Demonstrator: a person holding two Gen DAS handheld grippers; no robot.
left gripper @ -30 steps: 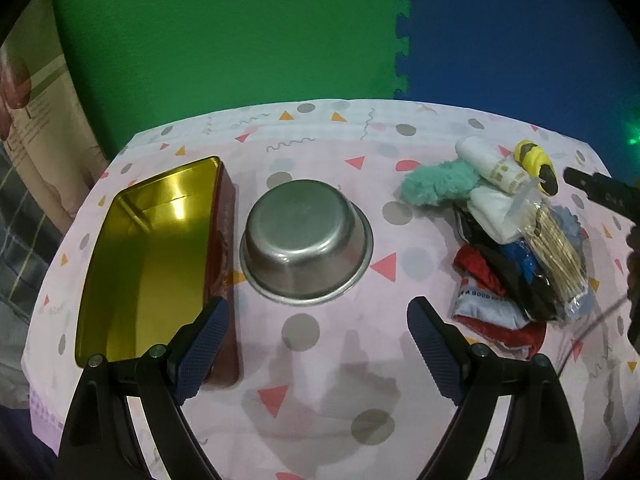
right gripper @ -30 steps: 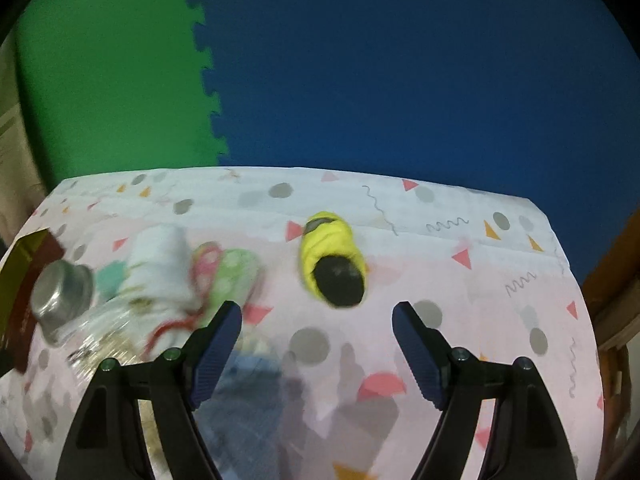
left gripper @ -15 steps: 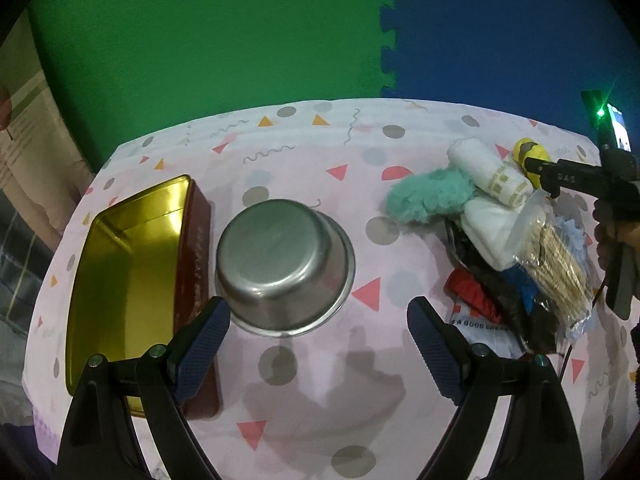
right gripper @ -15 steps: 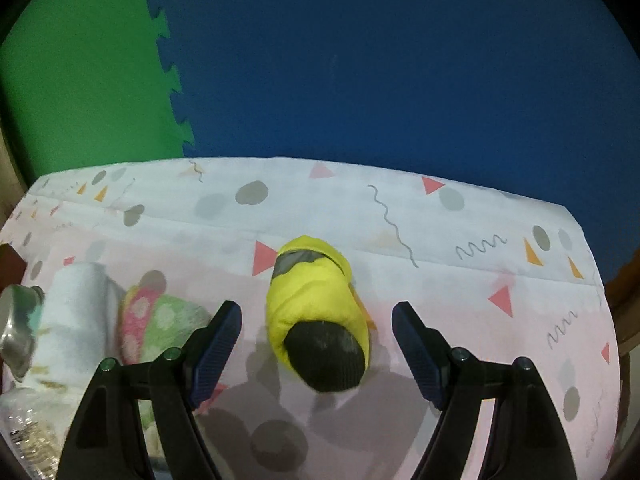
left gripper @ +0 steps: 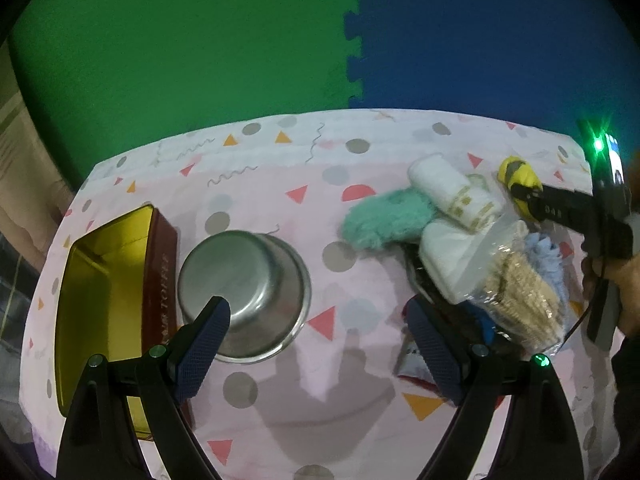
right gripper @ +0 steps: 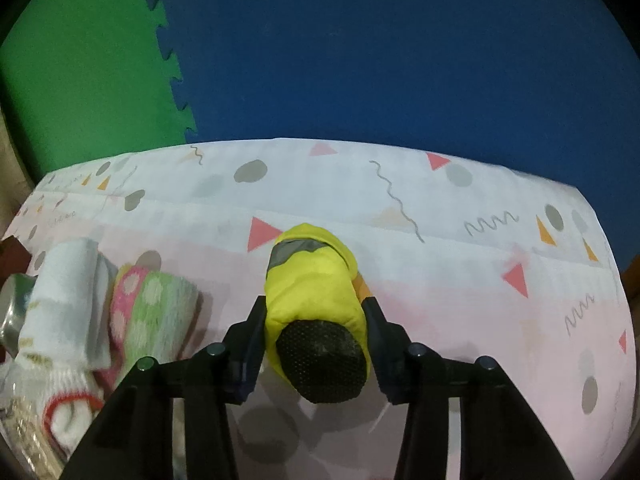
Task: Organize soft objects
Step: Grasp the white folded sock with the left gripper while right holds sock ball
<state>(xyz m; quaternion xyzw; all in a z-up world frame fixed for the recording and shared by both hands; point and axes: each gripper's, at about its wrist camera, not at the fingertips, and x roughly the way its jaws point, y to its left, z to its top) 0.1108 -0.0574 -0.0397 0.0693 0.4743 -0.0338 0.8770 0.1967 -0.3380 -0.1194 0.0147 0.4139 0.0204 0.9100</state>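
Patterned tablecloth [right gripper: 480,280] lies bare beyond the right gripper [right gripper: 316,320], just closed on the yellow roll [right gripper: 312,288].

The left wrist view looks steeply down past its own open fingers onto the patterned tablecloth [left gripper: 280,168], facing the green and blue foam wall [left gripper: 240,40]. The right wrist view sits much nearer the cloth, facing the same wall. Both share the yellow bundle [right gripper: 312,292], upper right of the left frame, and the white rolled towel [left gripper: 448,188].
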